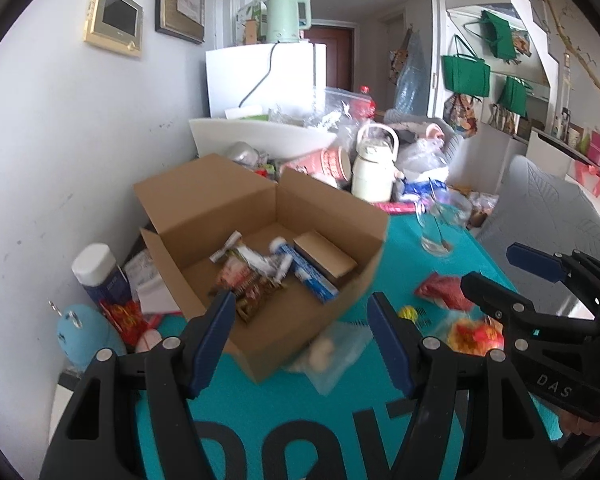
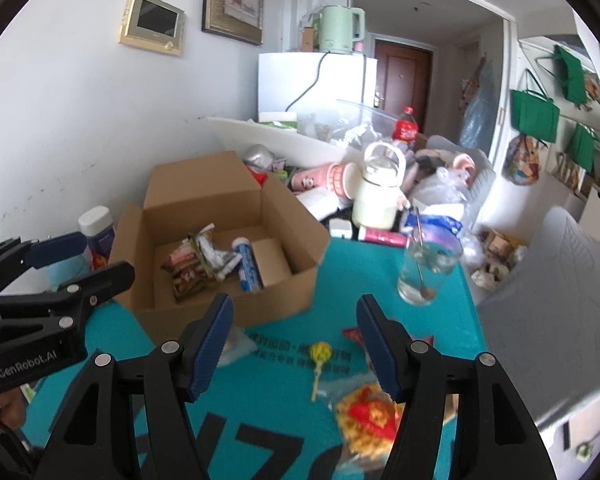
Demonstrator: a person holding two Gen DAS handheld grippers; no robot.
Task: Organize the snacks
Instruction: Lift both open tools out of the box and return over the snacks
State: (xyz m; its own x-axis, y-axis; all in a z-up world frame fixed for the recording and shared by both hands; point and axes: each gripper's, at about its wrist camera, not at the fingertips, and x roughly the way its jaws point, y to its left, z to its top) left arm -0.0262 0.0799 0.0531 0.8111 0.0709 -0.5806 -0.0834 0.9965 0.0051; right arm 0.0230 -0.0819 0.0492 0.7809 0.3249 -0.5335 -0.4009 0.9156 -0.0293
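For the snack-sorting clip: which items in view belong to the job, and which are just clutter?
Job:
- cardboard box with snacks inside
- lollipop
- yellow-red snack bag
- red packet
- clear packet

Clutter:
- glass with spoon
- cream jug
- pink cup
- cola bottle

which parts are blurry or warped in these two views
Left wrist view: the box's near corner and the clear bag beside it are motion-smeared; the walls bow from the fisheye and the corners go black. Right wrist view: the lollipop and yellow-red packet are soft, the far clutter sharper, with the same bowed edges.
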